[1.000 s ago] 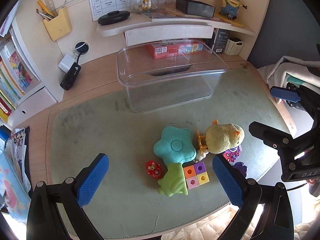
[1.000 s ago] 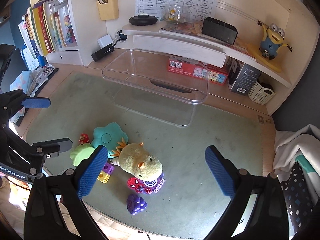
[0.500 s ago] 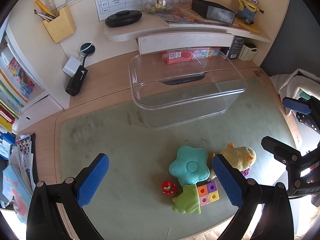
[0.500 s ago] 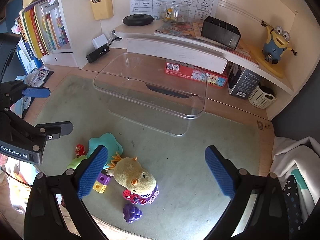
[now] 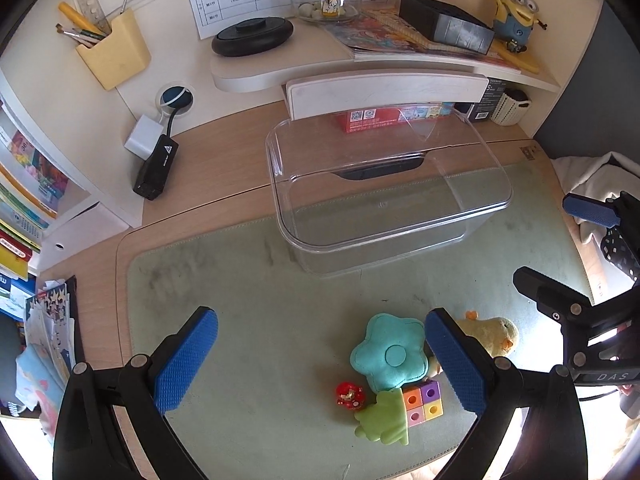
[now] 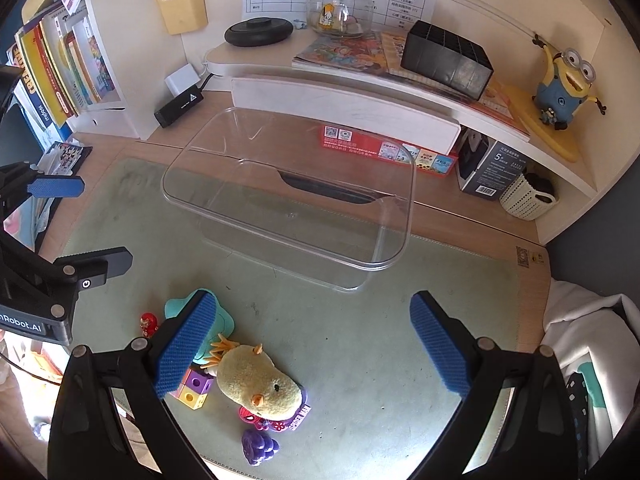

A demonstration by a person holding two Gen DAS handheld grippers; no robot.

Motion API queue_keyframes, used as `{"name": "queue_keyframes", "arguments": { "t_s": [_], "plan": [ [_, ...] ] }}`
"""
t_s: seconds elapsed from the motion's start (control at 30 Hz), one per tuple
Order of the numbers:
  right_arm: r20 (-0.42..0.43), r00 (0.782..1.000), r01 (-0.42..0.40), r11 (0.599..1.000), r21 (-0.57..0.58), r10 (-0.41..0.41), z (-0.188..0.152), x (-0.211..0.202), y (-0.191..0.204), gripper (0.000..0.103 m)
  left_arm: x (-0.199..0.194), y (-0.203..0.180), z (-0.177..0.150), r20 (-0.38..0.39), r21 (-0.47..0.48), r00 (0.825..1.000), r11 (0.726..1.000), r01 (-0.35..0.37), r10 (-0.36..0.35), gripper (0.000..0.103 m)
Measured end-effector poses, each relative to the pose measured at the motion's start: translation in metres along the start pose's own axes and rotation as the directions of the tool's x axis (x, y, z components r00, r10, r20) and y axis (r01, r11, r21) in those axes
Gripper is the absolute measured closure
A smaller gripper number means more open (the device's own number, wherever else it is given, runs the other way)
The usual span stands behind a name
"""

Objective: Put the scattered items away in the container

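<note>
A clear plastic container (image 5: 400, 220) (image 6: 384, 252) stands empty on the green mat. Near the mat's front edge lie a teal flower cushion (image 5: 386, 354), a yellow plush chick (image 6: 258, 384) (image 5: 490, 332), a light-green plush piece (image 5: 386, 416), coloured cube blocks (image 5: 422, 398) (image 6: 194, 388), a small red figure (image 5: 350, 394) (image 6: 148, 322), a Spider-Man badge (image 6: 276, 420) and a purple grape toy (image 6: 258, 446). My left gripper (image 5: 322, 366) is open, held above the mat left of the toys. My right gripper (image 6: 312, 346) is open above the chick, holding nothing.
A raised white shelf (image 5: 380, 64) behind the container carries a black tray, magazines, a glass bowl and a Minion figure (image 6: 562, 80). A red box (image 6: 380, 148) lies under it. Books (image 6: 60, 64) stand at the left. Cloth (image 6: 584, 340) lies beyond the desk's right edge.
Both grippers have pulled back and up, so the toys sit lower in each view and the container nearer the centre. Nothing has been picked up.
</note>
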State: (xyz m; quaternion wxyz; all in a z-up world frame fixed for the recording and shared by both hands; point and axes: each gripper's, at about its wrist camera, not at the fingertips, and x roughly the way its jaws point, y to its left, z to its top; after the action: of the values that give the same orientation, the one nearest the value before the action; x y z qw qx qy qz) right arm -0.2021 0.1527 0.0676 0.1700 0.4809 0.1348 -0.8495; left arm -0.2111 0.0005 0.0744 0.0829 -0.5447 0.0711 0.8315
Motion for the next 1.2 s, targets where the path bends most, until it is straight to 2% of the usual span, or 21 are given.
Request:
{"name": "queue_keyframes", "arguments": {
  "t_s": [0.47, 0.87, 1.2],
  "plan": [
    [-0.069, 0.998, 0.005, 1.000, 0.028, -0.004, 0.025, 0.023, -0.013, 0.006, 0.011, -0.001, 0.025, -0.018, 0.019, 0.999, 0.999, -0.029, 0.030, 0.001],
    [-0.106, 0.994, 0.014, 0.999, 0.031, -0.011, 0.035, 0.041, -0.017, 0.006, 0.033, 0.012, 0.037, -0.065, -0.027, 0.998, 0.999, -0.023, 0.022, 0.001],
    [-0.131, 0.991, 0.021, 0.999, 0.042, -0.015, 0.041, 0.053, -0.023, 0.007, 0.041, 0.016, 0.040, -0.074, -0.052, 0.997, 0.999, -0.009, 0.005, 0.001]
  ]
}}
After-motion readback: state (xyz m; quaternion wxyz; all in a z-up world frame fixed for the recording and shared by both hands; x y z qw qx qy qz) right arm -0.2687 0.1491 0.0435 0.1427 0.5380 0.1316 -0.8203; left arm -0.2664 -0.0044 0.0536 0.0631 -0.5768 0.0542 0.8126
